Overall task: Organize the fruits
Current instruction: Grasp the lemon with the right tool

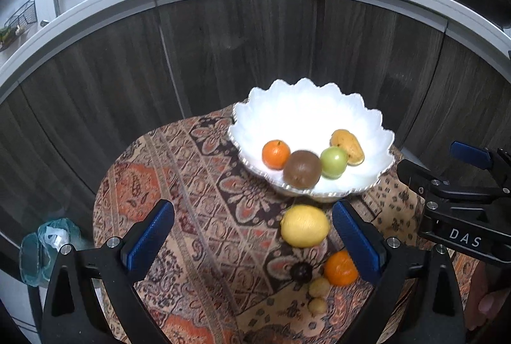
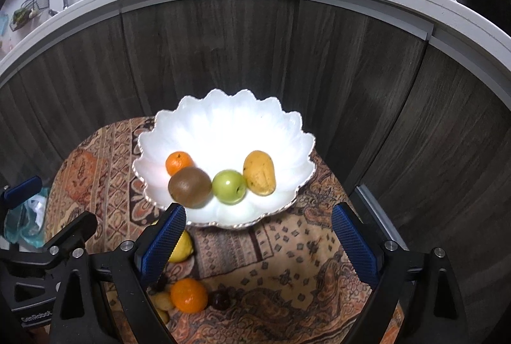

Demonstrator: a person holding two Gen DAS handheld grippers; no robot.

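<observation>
Patterned cloth [image 1: 204, 184] carries bowl [image 1: 319, 108] at its far edge; both grippers gape.

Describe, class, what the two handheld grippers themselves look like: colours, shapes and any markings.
Both the left gripper and right gripper have black angular frames with silver bolts, and two fingers faced with blue textured pads. White letters "DAS" mark the right gripper's body in the left wrist view; "GenRobot" marks the left one's in the right wrist view.

My right gripper's finger [image 2: 161, 243] covers most of the lemon [image 2: 182, 248] in right view. Kiwi [image 1: 302, 168] blurred in left. Two small yellowish fruits [image 1: 318, 287] too small to ID.
</observation>
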